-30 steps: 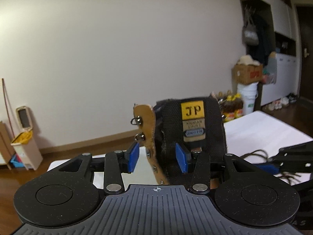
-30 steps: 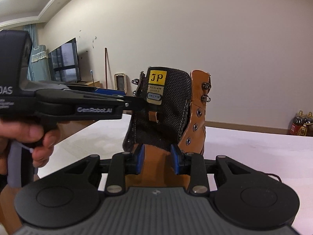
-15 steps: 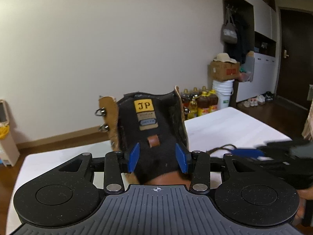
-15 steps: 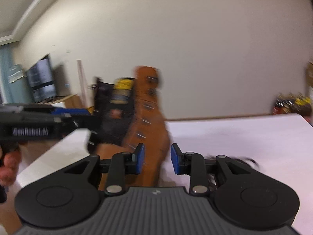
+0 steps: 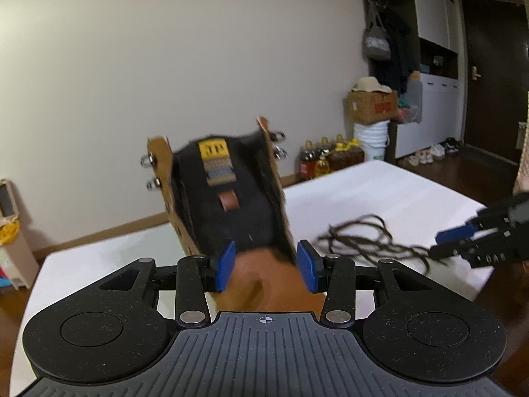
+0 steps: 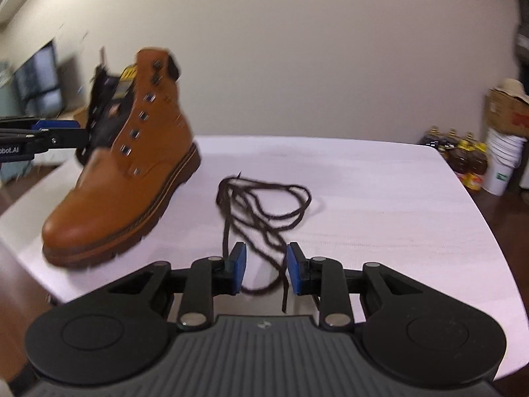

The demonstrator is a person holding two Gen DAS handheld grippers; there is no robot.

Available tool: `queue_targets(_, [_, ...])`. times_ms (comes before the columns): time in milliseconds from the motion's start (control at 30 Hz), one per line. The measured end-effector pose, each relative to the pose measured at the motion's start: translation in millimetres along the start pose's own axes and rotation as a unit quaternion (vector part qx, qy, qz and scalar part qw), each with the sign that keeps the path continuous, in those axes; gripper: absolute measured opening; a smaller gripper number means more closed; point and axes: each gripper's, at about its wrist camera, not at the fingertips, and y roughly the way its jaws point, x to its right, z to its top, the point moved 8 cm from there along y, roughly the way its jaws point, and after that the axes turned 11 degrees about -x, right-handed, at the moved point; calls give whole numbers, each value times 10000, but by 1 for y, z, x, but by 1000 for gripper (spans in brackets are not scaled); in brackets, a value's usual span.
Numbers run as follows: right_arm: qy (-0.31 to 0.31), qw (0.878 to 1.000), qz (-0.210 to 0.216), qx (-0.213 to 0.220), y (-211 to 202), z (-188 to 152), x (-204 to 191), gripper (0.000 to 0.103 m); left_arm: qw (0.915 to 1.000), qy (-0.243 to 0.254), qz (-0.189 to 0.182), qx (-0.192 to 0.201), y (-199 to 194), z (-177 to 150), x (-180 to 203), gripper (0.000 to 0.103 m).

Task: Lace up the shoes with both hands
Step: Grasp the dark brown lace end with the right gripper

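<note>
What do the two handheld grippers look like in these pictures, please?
Both match: the left gripper and right gripper have black linkage arms with silver pivot pins, blue rectangular finger pads, two round black discs and a ribbed grey body. White lettering ending "bot.AI" marks the left one's side.

Soft, even indoor light, no hard shadows. Motion blur smears the boot (image 6: 132, 152) and lace (image 5: 367, 238). Fisheye bends the room's edges, corners dark.

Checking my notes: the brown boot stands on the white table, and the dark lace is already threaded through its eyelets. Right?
Not quite. The lace lies loose in a heap on the white table beside the brown boot, whose eyelets are bare, as the right wrist view shows.
</note>
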Motion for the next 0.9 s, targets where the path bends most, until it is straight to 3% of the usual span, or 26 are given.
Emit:
queue_targets(100, [-135, 9994, 67, -308, 2, -5, 1, 29, 9999, 11, -75, -85, 0, -9, 7, 45])
queue_targets(367, [0, 9986, 275, -453, 14, -6, 12, 24, 9997, 125, -109, -187, 9, -20, 21, 45])
queue_targets(400, [15, 9985, 294, -462, 18, -4, 13, 18, 9997, 131, -113, -182, 9, -20, 22, 45])
queue_targets(433, [43, 9980, 359, -522, 22, -4, 14, 5, 9997, 136, -111, -181, 9, -20, 22, 45])
queue_targets(500, [130, 9974, 433, -553, 24, -5, 16, 3, 9997, 150, -102, -175, 8, -21, 22, 45])
queue_targets(633, [625, 9912, 1098, -386, 13, -2, 10, 3, 9998, 101, -50, -173, 5, -25, 17, 45])
queue_targets(667, [768, 9880, 1300, -321, 9, 0, 7, 3, 9998, 82, -31, -167, 5, -26, 15, 45])
queue_targets(767, [1357, 9636, 2299, -112, -1, 13, -14, 3, 9999, 25, -29, -127, 1, -27, 7, 45])
queue_targets(900, [2177, 9176, 3326, 44, 5, 31, -34, 3, 9997, -62, -210, -89, -9, -34, -1, 45])
